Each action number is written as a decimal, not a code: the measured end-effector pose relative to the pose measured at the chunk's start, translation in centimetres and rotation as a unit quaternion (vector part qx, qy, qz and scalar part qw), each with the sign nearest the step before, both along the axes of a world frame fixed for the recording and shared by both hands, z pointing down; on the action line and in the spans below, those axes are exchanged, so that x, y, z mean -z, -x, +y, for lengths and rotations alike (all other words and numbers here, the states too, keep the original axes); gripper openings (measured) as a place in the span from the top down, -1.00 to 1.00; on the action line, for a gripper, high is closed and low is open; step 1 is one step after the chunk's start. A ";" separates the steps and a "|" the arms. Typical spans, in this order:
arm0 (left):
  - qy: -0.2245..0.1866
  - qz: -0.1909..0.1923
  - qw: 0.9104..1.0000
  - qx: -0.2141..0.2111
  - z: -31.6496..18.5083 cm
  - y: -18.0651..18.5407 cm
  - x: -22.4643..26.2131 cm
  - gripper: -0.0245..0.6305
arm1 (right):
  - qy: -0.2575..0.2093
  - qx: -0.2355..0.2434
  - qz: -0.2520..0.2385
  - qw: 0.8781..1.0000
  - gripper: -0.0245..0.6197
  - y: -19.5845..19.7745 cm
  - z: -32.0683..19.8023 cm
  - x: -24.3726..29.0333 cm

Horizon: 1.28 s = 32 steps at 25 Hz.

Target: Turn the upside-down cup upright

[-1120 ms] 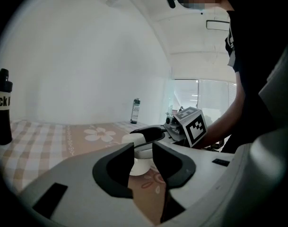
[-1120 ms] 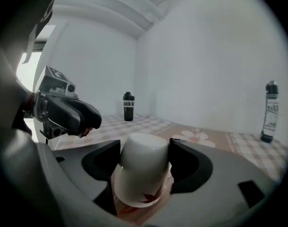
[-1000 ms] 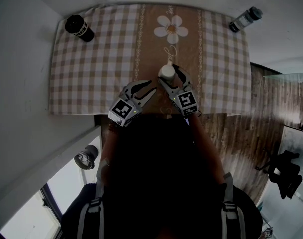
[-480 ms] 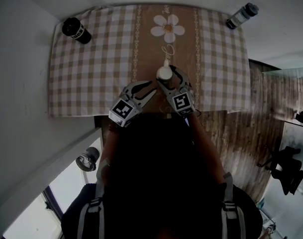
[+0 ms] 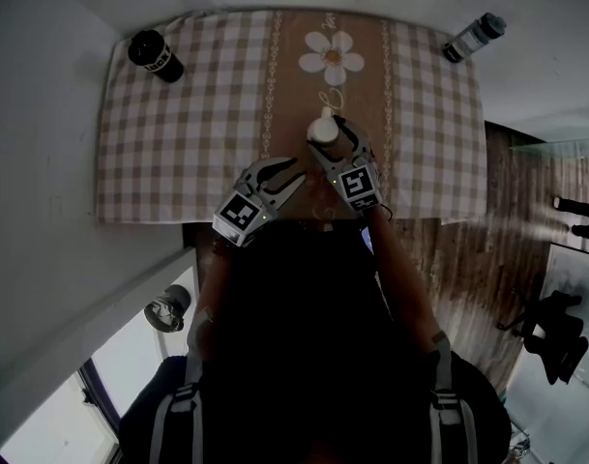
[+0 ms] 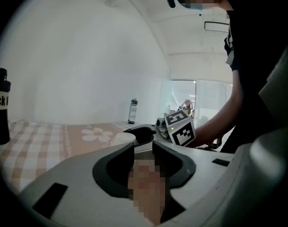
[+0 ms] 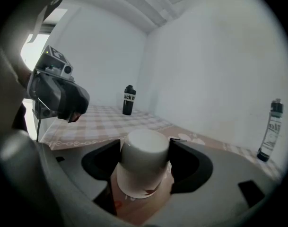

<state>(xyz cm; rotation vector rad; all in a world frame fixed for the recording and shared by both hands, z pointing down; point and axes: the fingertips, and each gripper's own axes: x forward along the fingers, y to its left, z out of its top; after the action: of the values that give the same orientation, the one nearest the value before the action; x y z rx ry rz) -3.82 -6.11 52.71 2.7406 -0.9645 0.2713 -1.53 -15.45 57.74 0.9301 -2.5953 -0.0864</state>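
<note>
Cup [image 7: 141,174] snug in the right tongs [image 7: 144,144]

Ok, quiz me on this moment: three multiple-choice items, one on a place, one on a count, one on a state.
1. The black bottle stands at the checked cloth's:
A. far left corner
B. flower print
C. near right corner

2. Bottles on the cloth:
A. one
B. two
C. four

3. The right gripper has between its jaws:
A. nothing
B. the black bottle
C. a white cup, closed end up

Key: 1 A, the head view shows it at that corner. 2 B, the black one plus a clear bottle at the far right corner. 3 C, the right gripper view shows the jaws against the cup's sides.
</note>
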 end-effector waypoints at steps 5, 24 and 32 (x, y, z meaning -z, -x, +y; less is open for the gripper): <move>0.001 0.004 1.000 -0.001 0.2 -0.2 0.1 0.51 | 0.006 0.000 0.004 1.000 -0.10 0.1 -0.2 0.2; 0.006 0.012 1.000 -0.012 1.4 -1.7 0.7 0.51 | 0.044 -0.001 -0.017 0.999 -0.17 0.1 -1.7 -0.1; 0.003 0.045 0.999 -0.005 0.6 0.2 3.7 0.51 | 0.086 0.009 -0.077 0.993 -0.12 -1.3 -0.2 5.1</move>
<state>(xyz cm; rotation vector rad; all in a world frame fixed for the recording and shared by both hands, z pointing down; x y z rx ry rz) -4.01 -5.52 49.03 2.7271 -0.9267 0.1509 -0.27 -15.63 52.61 0.8835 -2.6998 0.2097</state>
